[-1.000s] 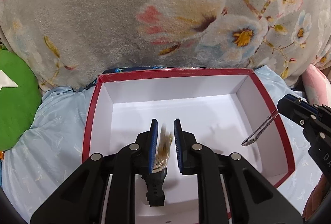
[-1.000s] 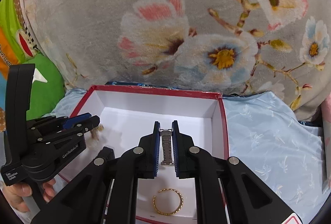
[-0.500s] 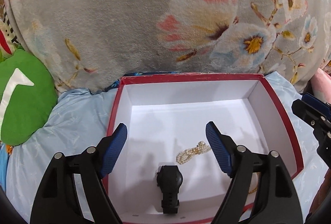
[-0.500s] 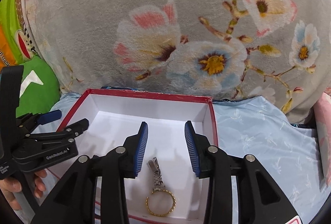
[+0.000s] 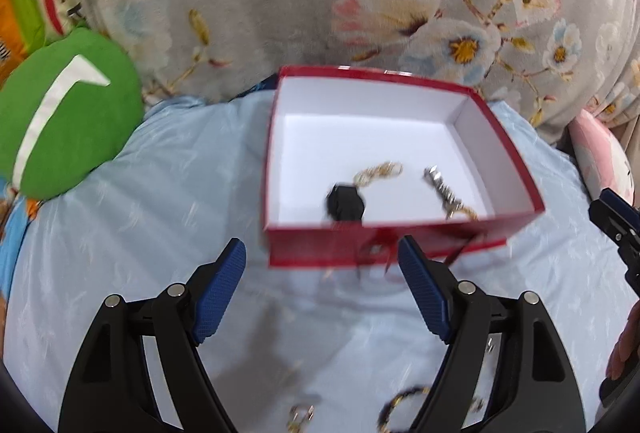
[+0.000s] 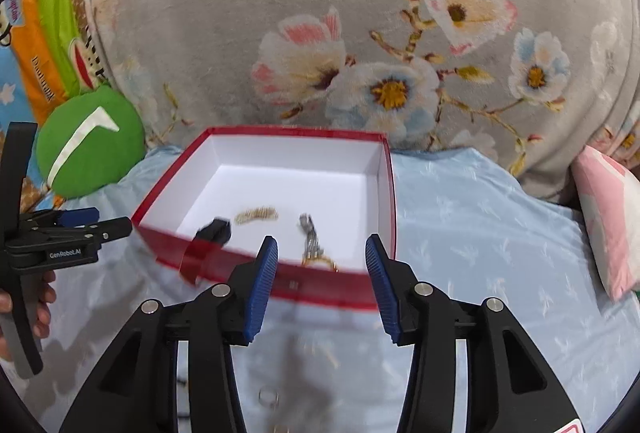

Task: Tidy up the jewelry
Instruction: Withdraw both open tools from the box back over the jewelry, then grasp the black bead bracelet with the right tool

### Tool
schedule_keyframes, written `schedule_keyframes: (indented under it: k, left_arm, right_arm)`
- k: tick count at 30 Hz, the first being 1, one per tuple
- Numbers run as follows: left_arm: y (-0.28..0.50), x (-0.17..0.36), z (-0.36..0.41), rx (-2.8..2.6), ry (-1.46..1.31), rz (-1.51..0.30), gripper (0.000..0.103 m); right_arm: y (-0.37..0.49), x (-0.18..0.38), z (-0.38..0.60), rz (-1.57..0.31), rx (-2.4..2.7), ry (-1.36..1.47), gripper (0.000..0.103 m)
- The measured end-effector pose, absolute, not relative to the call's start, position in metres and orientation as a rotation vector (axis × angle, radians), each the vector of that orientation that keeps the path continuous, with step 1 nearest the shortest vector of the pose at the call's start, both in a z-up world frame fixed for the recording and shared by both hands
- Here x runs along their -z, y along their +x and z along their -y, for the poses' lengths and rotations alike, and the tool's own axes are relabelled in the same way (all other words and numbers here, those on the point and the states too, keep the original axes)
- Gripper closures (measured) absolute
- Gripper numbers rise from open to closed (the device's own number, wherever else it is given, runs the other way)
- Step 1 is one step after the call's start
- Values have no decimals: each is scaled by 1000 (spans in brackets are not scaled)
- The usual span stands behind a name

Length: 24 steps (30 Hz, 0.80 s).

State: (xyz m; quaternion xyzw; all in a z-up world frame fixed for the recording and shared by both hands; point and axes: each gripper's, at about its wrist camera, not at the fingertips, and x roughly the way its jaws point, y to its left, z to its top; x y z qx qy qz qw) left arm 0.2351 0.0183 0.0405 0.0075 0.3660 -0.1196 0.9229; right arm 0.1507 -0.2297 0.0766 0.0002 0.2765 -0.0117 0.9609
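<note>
Jewelry, loose pieces: some lie in red box, more on blue sheet nearby, among them beaded bracelet; likely light, limp, slippery, best pinched across strand; left gripper wide, empty, angled down short of box; right gripper opening, nothing between jaws.

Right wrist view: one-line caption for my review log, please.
Empty right gripper, jaws opening, before a red box holding a black watch, pearl strand and silver band.
</note>
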Motion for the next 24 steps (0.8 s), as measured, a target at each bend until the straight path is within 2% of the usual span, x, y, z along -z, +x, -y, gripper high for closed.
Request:
schedule_keyframes:
  k: [12, 24]
  left_arm:
    - [152, 12, -58, 185, -35, -866, 27]
    - [133, 44, -70, 178, -102, -936, 27]
  right_arm:
    - [66, -9, 200, -688, 18, 31, 55]
    - [92, 35, 140, -814, -124, 50, 57]
